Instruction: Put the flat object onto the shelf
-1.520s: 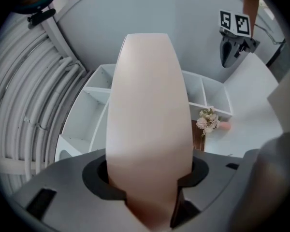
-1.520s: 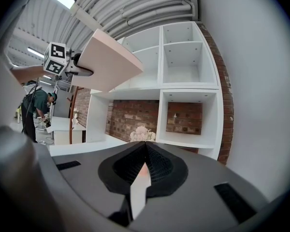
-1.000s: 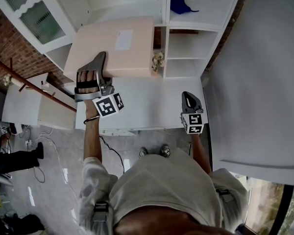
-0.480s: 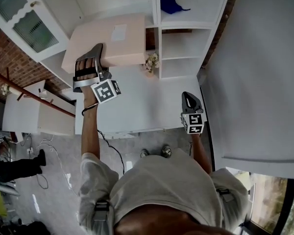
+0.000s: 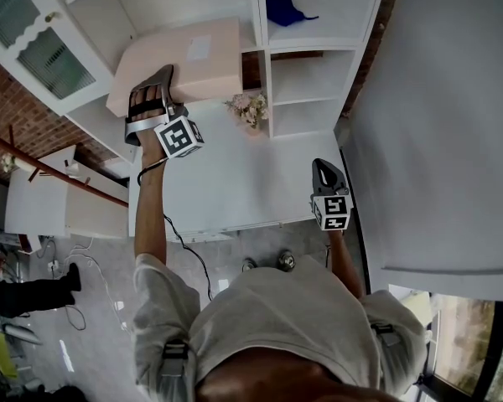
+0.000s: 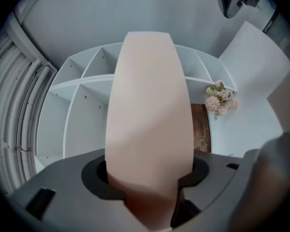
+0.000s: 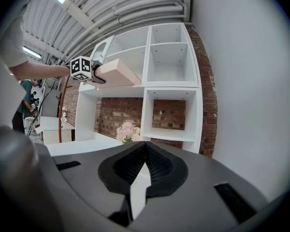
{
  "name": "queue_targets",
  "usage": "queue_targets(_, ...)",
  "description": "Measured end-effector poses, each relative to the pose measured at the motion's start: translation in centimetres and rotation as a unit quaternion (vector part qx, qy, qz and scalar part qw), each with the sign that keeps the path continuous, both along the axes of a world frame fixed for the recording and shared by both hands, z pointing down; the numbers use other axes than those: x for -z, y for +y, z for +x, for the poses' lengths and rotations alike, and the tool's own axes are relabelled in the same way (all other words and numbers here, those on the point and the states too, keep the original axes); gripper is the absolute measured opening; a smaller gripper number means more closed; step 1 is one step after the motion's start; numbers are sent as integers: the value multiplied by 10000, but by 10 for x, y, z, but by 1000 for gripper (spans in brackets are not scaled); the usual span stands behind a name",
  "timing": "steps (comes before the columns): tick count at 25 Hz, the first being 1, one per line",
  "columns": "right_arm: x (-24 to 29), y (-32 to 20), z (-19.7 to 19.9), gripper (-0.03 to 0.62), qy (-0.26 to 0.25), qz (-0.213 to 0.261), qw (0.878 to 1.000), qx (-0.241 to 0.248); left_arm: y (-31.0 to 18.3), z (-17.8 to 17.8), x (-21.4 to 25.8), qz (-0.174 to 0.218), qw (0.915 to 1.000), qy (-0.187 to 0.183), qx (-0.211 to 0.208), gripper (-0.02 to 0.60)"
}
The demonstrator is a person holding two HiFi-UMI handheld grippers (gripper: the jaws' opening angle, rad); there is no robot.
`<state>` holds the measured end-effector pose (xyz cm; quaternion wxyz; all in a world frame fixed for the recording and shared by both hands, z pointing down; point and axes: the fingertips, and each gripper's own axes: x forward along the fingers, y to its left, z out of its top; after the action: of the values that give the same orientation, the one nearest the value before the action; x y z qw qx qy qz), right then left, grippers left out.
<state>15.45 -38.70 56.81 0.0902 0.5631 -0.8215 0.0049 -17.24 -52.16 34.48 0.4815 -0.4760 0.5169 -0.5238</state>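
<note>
White shelf unit [image 5: 318, 47] stands against a brick wall at the top of the head view, with a white table [image 5: 235, 182] below it. My left gripper [image 5: 155, 84], in the upper left of the frame, has its fingers [image 6: 63, 187] clamped on the near end of the flat object [image 5: 193, 61], a pale pink board held level. In the right gripper view, the board's far end lies at the mouth of the upper left compartment, just above the shelf board. I cannot tell whether it touches. My right gripper [image 5: 325, 170] sits over the table's right edge, well apart from the board. Its fingers [image 7: 183, 178] are closed together with nothing between them. Flowers [image 5: 249, 107] stand on the table beside the shelf divider. A blue item [image 5: 282, 10] lies in the top compartment.
</note>
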Motion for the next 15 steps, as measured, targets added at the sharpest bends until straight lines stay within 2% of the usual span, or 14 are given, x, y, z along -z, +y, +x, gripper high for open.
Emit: queue_targets(15,-5,7,28,29,-27,-37,9992,-391,-69,-5,-4,-104,9999,-16,114,282)
